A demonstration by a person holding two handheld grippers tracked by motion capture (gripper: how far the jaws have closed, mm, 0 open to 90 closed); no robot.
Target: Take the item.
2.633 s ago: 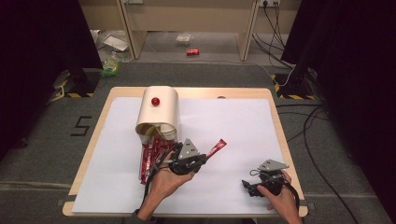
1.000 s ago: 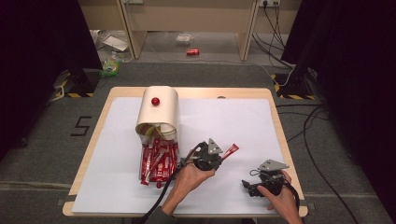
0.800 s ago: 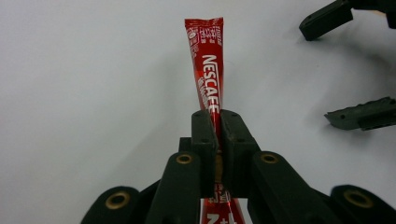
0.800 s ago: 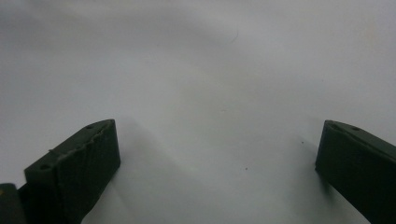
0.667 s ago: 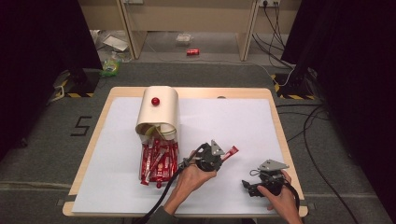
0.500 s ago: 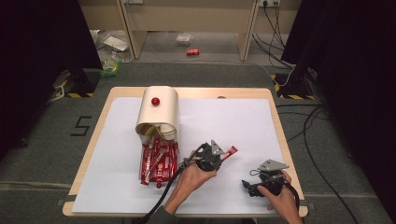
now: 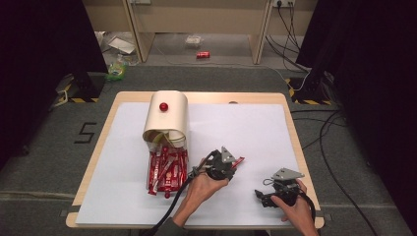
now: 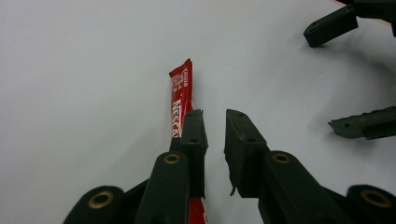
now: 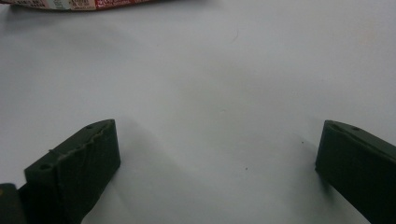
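A red instant-coffee stick (image 8: 181, 93) lies flat on the white table sheet (image 8: 84, 93), running under the left-hand jaw of my left gripper (image 8: 212, 114). Its jaws have just been opening; a narrow gap of bare sheet shows between them and the pads do not press on the stick. In the high view the left gripper (image 7: 233, 164) sits right of centre with the stick's end (image 7: 239, 160) poking out past it. My right gripper (image 7: 260, 198) rests near the front right edge, and its jaws (image 9: 218, 128) stand wide open with nothing between them.
A cream canister (image 7: 167, 118) with a red knob lies on its side at the back left, its mouth toward me. A pile of several red sticks (image 7: 166, 171) spills out in front of it. The right gripper's jaws (image 8: 319, 81) show close by in the left gripper view.
My left gripper moved right from the pile with one red stick, then kept still over the last second. The right hand has not moved.
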